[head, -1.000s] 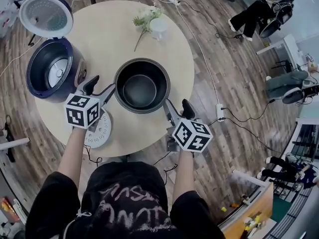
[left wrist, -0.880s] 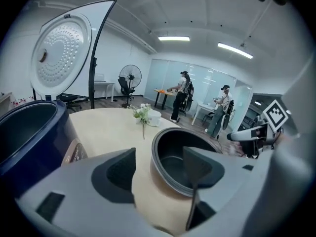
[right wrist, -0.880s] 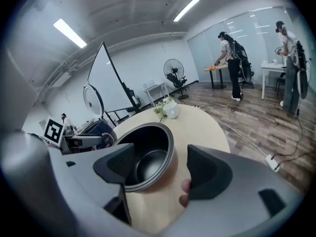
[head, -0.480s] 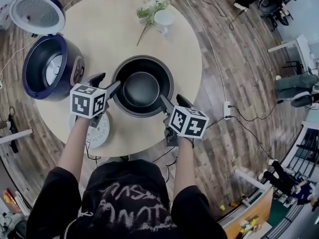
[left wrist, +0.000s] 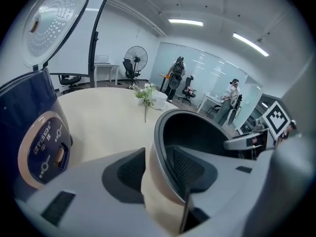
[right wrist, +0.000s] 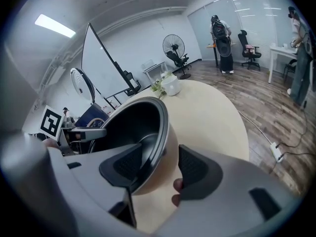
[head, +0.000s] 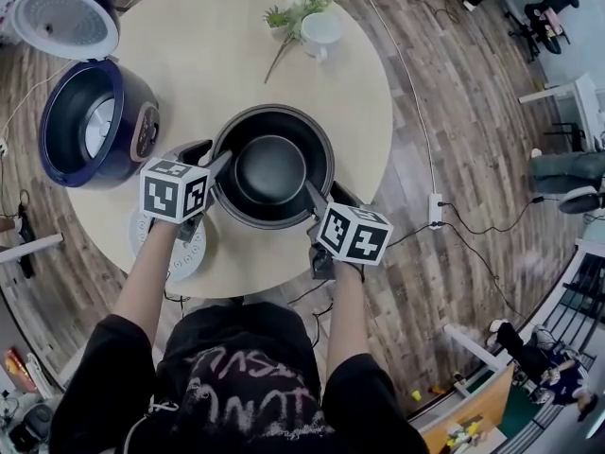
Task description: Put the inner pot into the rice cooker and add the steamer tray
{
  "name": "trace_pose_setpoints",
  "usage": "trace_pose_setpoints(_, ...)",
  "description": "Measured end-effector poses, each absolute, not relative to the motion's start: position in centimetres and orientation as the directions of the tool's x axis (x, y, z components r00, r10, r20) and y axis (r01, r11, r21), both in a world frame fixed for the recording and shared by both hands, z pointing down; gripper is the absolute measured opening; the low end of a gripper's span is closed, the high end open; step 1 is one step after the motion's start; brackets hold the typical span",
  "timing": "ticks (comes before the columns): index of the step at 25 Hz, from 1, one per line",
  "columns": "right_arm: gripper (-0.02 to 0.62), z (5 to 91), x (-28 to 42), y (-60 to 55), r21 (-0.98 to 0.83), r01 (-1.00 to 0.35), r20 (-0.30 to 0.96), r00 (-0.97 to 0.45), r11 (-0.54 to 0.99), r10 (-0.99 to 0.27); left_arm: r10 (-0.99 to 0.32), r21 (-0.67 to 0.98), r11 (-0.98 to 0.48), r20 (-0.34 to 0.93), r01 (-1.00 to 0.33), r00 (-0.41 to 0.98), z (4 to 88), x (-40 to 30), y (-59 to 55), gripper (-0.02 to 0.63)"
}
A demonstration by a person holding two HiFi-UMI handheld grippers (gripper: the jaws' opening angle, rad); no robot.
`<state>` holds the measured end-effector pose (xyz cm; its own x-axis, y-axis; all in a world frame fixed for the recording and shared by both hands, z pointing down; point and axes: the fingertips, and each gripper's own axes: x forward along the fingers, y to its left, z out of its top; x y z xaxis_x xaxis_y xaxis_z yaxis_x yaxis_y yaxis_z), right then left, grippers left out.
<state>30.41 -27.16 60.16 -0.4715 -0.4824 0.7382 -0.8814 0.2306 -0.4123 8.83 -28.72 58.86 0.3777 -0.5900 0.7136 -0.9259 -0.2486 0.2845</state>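
The dark inner pot (head: pixel 272 168) stands upright mid-table. My left gripper (head: pixel 210 157) straddles its left rim (left wrist: pixel 165 147), one pad inside, one outside. My right gripper (head: pixel 329 197) straddles the near right rim (right wrist: pixel 160 132) the same way. Both pairs of jaws have just been closing with the pot wall between them; a slim gap still shows at the outer pads. The blue rice cooker (head: pixel 95 126) sits open at the left, lid (head: pixel 66 17) raised. The white steamer tray (head: pixel 175 244) lies flat by the near edge, partly under my left forearm.
A white cup with a green plant sprig (head: pixel 317 26) stands at the table's far side. The round table's edge (head: pixel 284 287) runs just behind my right gripper. A power strip and cables (head: pixel 435 211) lie on the wooden floor to the right.
Both grippers came down and in toward the pot. Their jaws now stand narrower and straddle the rim, where before they hovered wide beside it.
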Motion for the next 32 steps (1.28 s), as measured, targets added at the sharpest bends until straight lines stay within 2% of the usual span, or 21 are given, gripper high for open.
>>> trace_pose_setpoints(3, 0.221, 60.1, 30.2, -27.1, -0.432, -0.871, 0.728, -0.489, 0.232, -0.48, -0.592, 0.29, -0.251, 0.709, -0.924, 0.383, 58.9, 9.3, -28.6, 0.147)
trace_pose_setpoints(5, 0.18, 60.0, 30.0, -27.1, -0.435, -0.868, 0.725, -0.495, 0.238, -0.48, -0.594, 0.295, -0.247, 0.706, -0.923, 0.385, 58.9, 9.5, -28.6, 0.118)
trace_pose_setpoints(15, 0.117, 59.7, 30.3, -26.9, -0.339, -0.906, 0.74, -0.422, 0.252, -0.523, -0.642, 0.352, -0.151, 0.675, -0.924, 0.362, 58.5, 9.5, -27.6, 0.089)
trace_pose_setpoints(21, 0.103, 58.8, 30.8, -25.9, -0.341, -0.912, 0.717, -0.409, 0.228, -0.564, -0.679, 0.333, -0.146, 0.651, -0.931, 0.339, 57.2, 9.8, -26.7, 0.08)
trace_pose_setpoints(32, 0.103, 54.8, 30.8, -25.1, -0.366, -0.89, 0.629, -0.451, 0.271, -0.633, -0.758, 0.272, -0.163, 0.581, -0.948, 0.297, 51.9, 9.8, -25.3, 0.078)
